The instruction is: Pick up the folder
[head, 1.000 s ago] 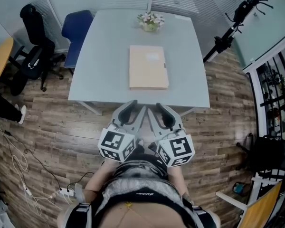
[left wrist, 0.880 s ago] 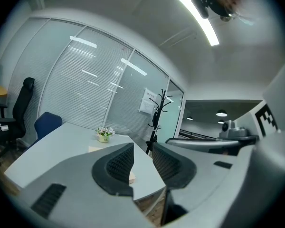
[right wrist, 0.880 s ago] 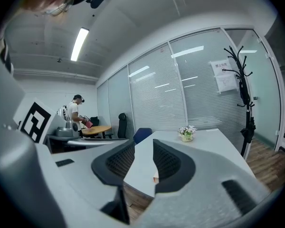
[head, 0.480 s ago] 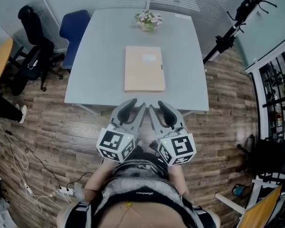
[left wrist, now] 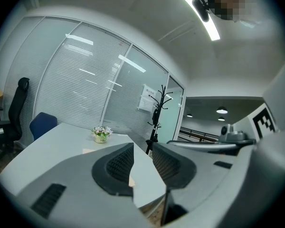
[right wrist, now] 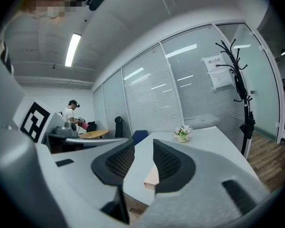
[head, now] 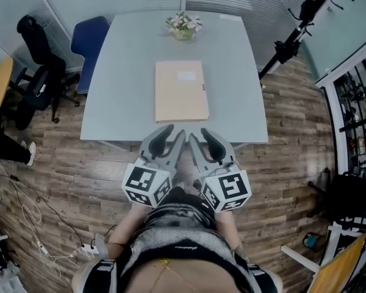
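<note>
Wood planks cover the floor (head: 67,170) of an office room, and glass walls with white blinds (left wrist: 80,89) stand at the far side. On the floor stands a big pale grey table (head: 128,60). At its far left corner is a blue chair (head: 88,38), and a black chair (head: 36,72) stands further left. A black coat stand (head: 293,35) leans into the picture by the table's right side. Far off in the right gripper view, a person (right wrist: 71,112) stands by a round wooden table (right wrist: 92,134). The person with the camera holds both grippers side by side in front of the belly, each with a cube of black and white squares at the back. The left gripper (head: 171,133) and the right gripper (head: 200,134) point toward the table, and their tips come about to its near edge. The left gripper's jaws are a little way apart and nothing is between them; only the table top shows through the gap. The right gripper's jaws are also a little way apart and hold nothing. The folder (head: 181,91) is tan and lies flat on the table, about in the middle and nearer the near edge. It lies right ahead of both grippers, and neither one touches it. A small pot of flowers (head: 183,26) sits at the far edge, past the folder.
</note>
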`<control>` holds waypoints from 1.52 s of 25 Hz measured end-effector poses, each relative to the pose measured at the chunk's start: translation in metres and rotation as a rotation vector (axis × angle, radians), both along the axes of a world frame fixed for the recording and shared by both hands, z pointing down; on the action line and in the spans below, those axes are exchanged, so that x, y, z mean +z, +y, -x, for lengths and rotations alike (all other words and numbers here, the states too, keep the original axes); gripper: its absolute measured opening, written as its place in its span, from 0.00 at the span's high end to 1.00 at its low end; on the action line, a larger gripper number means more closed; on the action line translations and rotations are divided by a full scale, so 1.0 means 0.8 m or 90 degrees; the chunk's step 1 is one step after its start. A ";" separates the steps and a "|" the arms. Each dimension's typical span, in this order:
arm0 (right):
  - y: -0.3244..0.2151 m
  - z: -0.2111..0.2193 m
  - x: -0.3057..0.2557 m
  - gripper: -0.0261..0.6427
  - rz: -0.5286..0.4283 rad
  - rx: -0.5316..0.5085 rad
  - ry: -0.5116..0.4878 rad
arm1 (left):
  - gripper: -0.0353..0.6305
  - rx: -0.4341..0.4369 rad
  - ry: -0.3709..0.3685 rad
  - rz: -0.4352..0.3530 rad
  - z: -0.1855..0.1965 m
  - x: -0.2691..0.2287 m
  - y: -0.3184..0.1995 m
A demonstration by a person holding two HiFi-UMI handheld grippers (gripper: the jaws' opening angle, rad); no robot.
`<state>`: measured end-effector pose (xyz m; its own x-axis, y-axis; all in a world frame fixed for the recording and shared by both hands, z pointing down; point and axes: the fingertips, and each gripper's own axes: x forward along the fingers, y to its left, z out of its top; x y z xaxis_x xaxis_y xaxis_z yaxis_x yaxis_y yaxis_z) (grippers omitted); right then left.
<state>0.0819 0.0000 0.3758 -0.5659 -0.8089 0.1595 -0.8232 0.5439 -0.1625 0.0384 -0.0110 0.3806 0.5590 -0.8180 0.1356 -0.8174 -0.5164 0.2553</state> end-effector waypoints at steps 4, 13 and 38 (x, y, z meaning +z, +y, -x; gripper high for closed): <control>-0.026 -0.004 0.001 0.78 0.000 0.010 -0.001 | 0.80 0.008 0.003 -0.002 -0.004 0.000 -0.028; -0.103 -0.001 -0.001 0.78 -0.003 0.024 0.004 | 0.80 0.022 0.009 0.001 0.000 0.003 -0.103; -0.270 0.008 0.057 0.75 0.062 0.061 0.028 | 0.80 0.057 0.004 0.044 0.012 0.042 -0.272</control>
<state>0.0755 -0.2163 0.4214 -0.4770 -0.8386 0.2631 -0.8784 0.4452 -0.1737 0.0291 -0.2283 0.4145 0.6299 -0.7541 0.1862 -0.7676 -0.5678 0.2972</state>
